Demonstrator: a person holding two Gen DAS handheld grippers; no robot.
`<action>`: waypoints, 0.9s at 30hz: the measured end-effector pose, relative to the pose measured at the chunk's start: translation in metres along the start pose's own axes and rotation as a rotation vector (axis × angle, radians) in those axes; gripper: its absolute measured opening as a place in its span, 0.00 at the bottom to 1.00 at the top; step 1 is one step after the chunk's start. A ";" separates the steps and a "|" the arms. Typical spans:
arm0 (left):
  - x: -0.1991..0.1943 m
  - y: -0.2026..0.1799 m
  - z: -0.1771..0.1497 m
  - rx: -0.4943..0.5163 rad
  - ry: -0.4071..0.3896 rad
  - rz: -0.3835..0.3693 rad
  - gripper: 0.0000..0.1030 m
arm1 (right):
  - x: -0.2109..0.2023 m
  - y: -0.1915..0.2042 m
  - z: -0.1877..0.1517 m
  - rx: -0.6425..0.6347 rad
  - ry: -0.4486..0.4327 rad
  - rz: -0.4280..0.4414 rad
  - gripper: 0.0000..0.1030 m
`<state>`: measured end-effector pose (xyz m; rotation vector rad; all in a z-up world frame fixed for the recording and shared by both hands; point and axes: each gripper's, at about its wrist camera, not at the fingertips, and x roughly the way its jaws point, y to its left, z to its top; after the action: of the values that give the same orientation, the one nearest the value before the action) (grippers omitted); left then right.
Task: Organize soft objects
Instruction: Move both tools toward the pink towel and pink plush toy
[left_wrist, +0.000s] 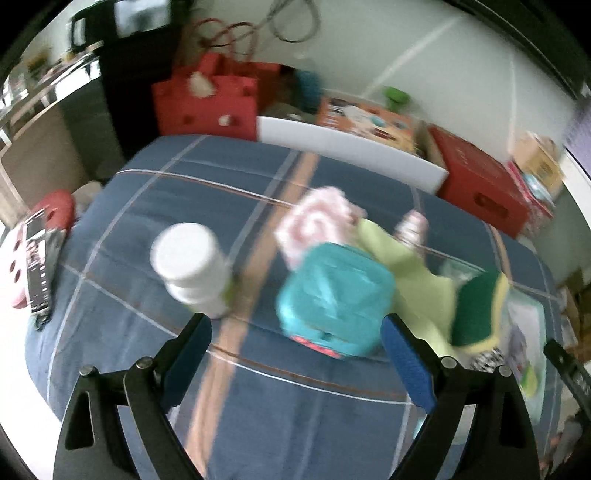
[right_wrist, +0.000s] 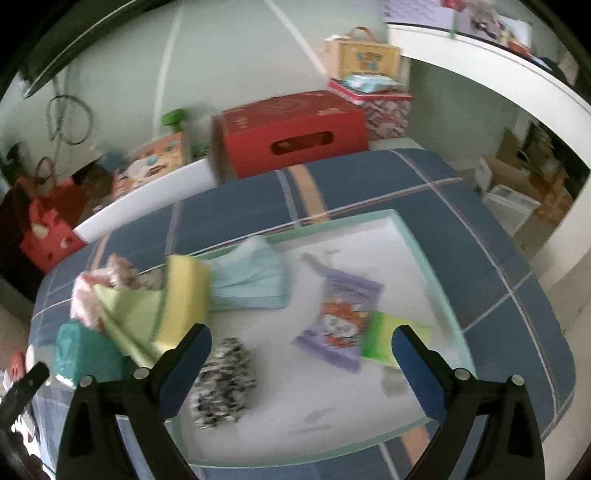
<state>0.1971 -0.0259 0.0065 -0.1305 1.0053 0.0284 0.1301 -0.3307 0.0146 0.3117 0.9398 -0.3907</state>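
Note:
My left gripper is open and empty above the blue plaid bedcover. A teal tissue pack lies just ahead between its fingers, with a white bottle to the left. Behind lie a pink-white cloth, a light green cloth and a green-yellow sponge. My right gripper is open and empty over a white tray holding a black-white cloth, a light blue mask, a purple packet and a green packet. The sponge leans at the tray's left edge.
A red box and a white board stand behind the bed by the wall. A red bag and a colourful toy box stand further back. A keyboard-like device lies left of the bed.

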 end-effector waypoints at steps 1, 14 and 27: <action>0.000 0.008 0.002 -0.018 0.000 0.010 0.90 | -0.001 0.007 -0.001 -0.014 -0.002 0.013 0.97; 0.000 0.064 0.018 -0.119 -0.008 0.046 0.90 | -0.011 0.104 -0.019 -0.199 -0.008 0.159 0.97; 0.008 0.049 0.072 -0.051 -0.026 -0.045 0.90 | 0.000 0.161 0.016 -0.240 -0.037 0.250 0.96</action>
<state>0.2575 0.0310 0.0334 -0.1990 0.9760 0.0148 0.2144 -0.1949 0.0374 0.1988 0.8892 -0.0527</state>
